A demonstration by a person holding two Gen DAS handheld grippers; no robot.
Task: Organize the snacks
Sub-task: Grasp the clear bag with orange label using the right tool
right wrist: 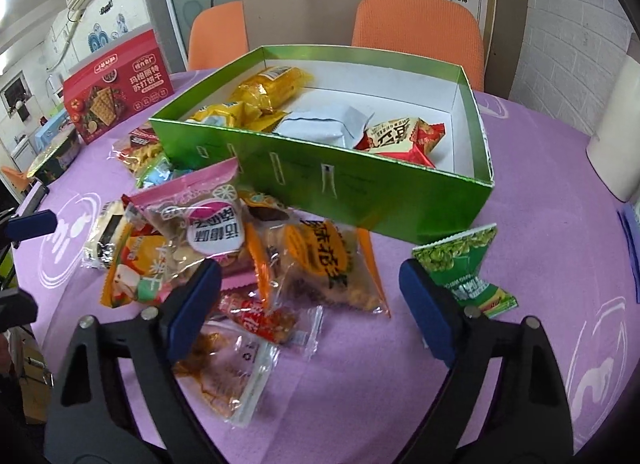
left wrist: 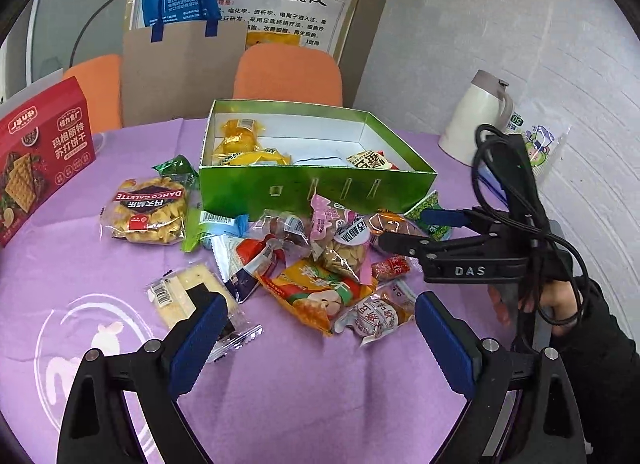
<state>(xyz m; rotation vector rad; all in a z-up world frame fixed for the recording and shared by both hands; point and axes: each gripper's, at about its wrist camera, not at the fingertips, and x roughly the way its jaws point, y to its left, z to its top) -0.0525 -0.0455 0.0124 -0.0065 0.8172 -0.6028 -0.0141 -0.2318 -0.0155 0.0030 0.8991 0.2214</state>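
Observation:
A green box (left wrist: pixel 316 188) (right wrist: pixel 360 192) stands open on the purple table; inside lie yellow packets (right wrist: pixel 264 94), a white packet (right wrist: pixel 320 124) and a red packet (right wrist: pixel 400 140). A pile of loose snack packets (left wrist: pixel 320 260) (right wrist: pixel 224 240) lies in front of it. My left gripper (left wrist: pixel 316 328) is open and empty above the near edge of the pile, by a white cracker packet (left wrist: pixel 188 296). My right gripper (right wrist: pixel 310 300) (left wrist: pixel 404 232) is open and empty over an orange-edged packet (right wrist: pixel 320 264), with a green pea packet (right wrist: pixel 468 268) by its right finger.
A red cracker box (left wrist: pixel 40 156) (right wrist: pixel 116 88) stands at the left. A Danco Galette bag (left wrist: pixel 148 212) lies left of the pile. A white kettle (left wrist: pixel 476 120) and a cup sleeve (left wrist: pixel 536 144) stand at the right. Orange chairs (left wrist: pixel 288 72) and a paper bag (left wrist: pixel 180 68) stand behind the table.

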